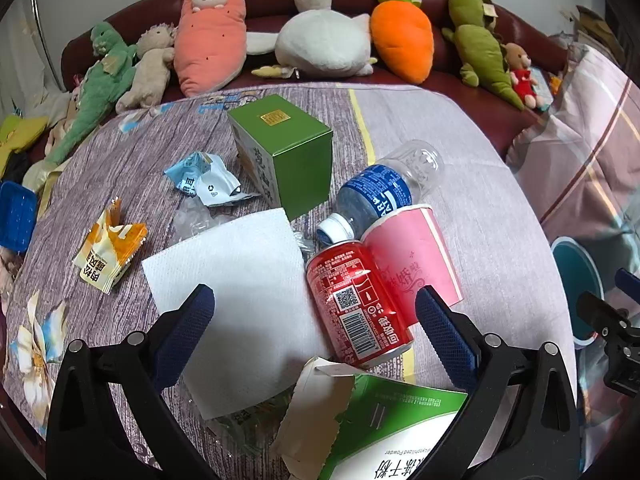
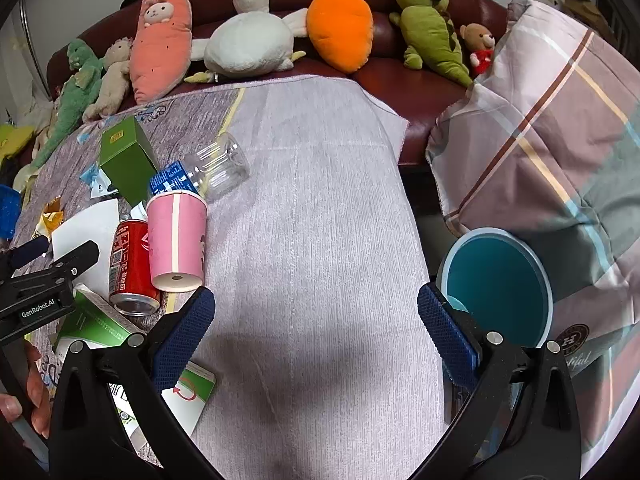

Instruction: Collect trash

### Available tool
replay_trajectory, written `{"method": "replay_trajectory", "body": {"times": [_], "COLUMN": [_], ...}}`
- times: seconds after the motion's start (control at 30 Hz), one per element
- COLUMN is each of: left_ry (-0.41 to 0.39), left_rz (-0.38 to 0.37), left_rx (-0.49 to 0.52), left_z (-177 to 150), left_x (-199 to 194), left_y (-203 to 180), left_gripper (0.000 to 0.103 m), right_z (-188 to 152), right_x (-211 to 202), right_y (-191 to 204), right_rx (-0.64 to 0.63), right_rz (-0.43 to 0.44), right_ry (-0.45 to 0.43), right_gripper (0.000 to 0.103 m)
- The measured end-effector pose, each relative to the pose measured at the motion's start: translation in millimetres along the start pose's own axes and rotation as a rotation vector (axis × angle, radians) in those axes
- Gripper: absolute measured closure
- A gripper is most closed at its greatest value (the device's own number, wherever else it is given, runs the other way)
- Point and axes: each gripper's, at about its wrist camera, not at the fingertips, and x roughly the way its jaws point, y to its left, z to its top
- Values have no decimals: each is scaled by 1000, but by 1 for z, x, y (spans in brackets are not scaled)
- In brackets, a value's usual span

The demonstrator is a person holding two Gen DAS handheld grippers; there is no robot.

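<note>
Your teal bin (image 2: pixel 496 284) stands beside the worktop (image 2: pixel 320 240), nothing clearly inside. Trash clusters left: green box (image 1: pixel 288 152), paper towel (image 1: pixel 236 300), pink cup (image 1: pixel 412 256), red can (image 1: pixel 356 296), bottle (image 1: pixel 384 192). Your left gripper (image 1: pixel 316 316) and right gripper (image 2: pixel 316 316) hold nothing, jaws fully wide.

The right half of the table (image 2: pixel 320 240) lies bare from its near edge to its far edge, so a gripper could sweep there freely. The left half is crowded: a red can (image 1: pixel 356 296) touching a pink paper cup (image 1: pixel 412 256), a plastic bottle (image 1: pixel 384 192) lying behind them, a green box (image 1: pixel 292 152) upright toward the far edge, and a white paper towel (image 1: pixel 236 296) spread flat beside the can. A torn green carton (image 1: pixel 384 420) blocks the near edge. Off the right edge, a teal bin (image 2: pixel 496 284) stands open-mouthed.
</note>
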Motion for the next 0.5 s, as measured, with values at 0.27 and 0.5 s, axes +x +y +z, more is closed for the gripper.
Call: {"method": "replay_trajectory", "body": {"times": [0.27, 0.5], "left_ry": [7, 8], "left_rz": [-5, -3], "left_rx": [8, 13], "left_z": [1, 0], "left_x": [3, 4], "left_y": [-2, -4], "left_gripper": [3, 3], "right_z": [-1, 0], "right_x": [2, 3], "right_y": [-4, -4], "right_rx": [3, 3], "right_rz": [-3, -4], "right_ry": [-3, 2], "right_gripper": [6, 6]}}
